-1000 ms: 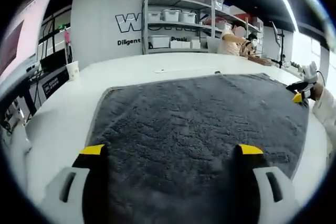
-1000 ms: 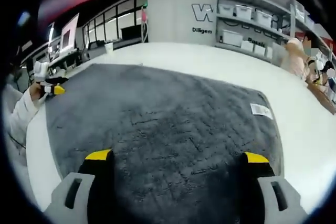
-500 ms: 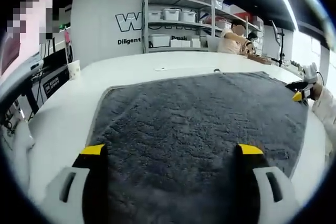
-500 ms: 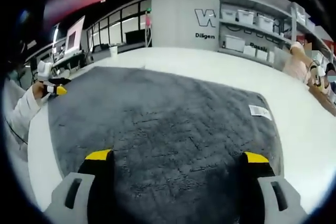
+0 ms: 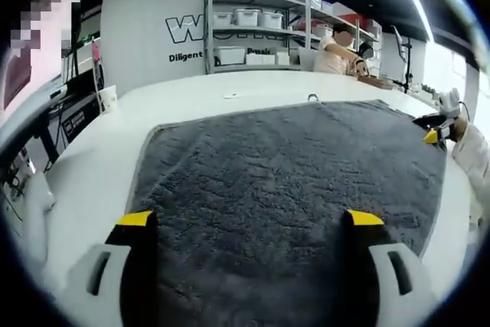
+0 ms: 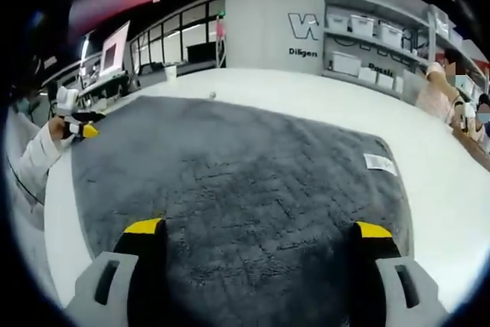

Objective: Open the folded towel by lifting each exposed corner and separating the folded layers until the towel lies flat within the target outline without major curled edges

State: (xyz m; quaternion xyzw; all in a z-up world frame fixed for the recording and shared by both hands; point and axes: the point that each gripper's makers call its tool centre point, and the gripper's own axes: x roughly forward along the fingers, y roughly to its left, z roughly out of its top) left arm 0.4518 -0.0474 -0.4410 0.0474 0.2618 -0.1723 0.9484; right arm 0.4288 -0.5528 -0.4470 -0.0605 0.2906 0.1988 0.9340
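nothing shifted; towel (image 5: 283, 181) flat on table (image 5: 92, 181), long axis between grippers; both grippers spread.

White table (image 5: 92, 166), shelving (image 5: 253, 36) with bins, perhaps a cup (image 5: 108, 99).

The grey towel (image 5: 283, 181) lay spread flat, nothing standing on it. White table (image 5: 92, 181) ran bare round its edges. A paper cup (image 5: 107, 100) stood well off at the far left edge.
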